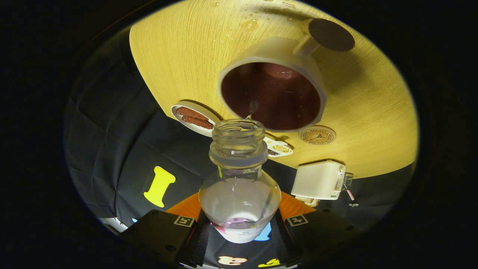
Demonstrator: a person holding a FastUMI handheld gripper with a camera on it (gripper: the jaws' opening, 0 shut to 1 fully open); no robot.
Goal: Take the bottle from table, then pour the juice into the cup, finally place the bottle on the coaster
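While my tongs (239,224) are clamped on the bottle (239,186) from both sides, its lower body is hidden between the fingers and its label is too cut off to read. Its open mouth is tipped toward the cup (272,93), where dark juice sits; a thin stream at the lip is hard to make out. Just beside the cup lies the round coaster (318,135), whose ring of lettering is too small to read. A dish of brown biscuits (193,117) and a white box (319,181) rest on the wooden surface (179,52).
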